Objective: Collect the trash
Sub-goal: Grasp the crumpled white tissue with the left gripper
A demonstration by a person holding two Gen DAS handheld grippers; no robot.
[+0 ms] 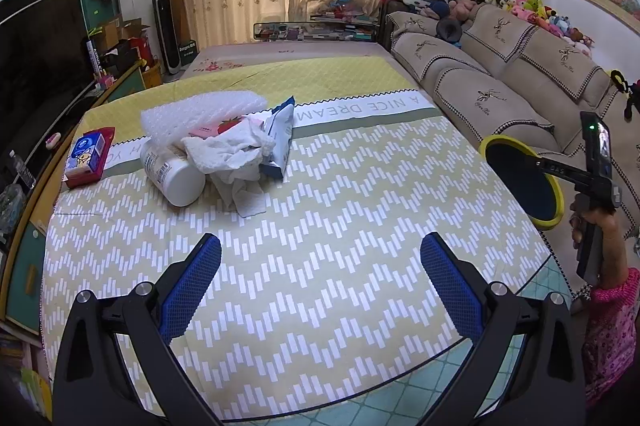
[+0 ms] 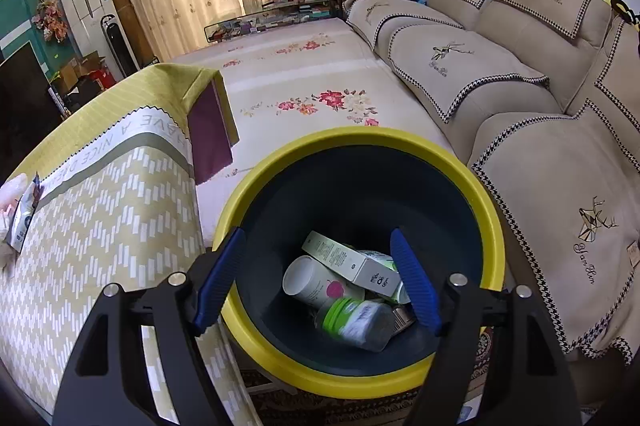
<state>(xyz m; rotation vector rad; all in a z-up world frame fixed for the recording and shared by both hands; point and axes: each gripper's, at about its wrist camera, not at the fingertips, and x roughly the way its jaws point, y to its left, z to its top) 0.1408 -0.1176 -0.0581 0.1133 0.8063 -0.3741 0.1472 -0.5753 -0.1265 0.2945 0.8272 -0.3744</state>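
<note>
Over the yellow bin point(image 2: 494, 226), right tongs point(image 2: 318, 282) wide apart and empty, left tongs point(image 1: 320, 282) too; best next to reach gently for the white bottle point(image 1: 172, 173).

Black gripper point(image 2: 316, 282) frames; blue ribbed pads; pink floral sleeve point(image 1: 612, 330)

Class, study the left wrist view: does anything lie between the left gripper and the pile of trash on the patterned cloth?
Nothing visible does. Only bare patterned cloth lies between the open left gripper and the pile of trash.
</note>
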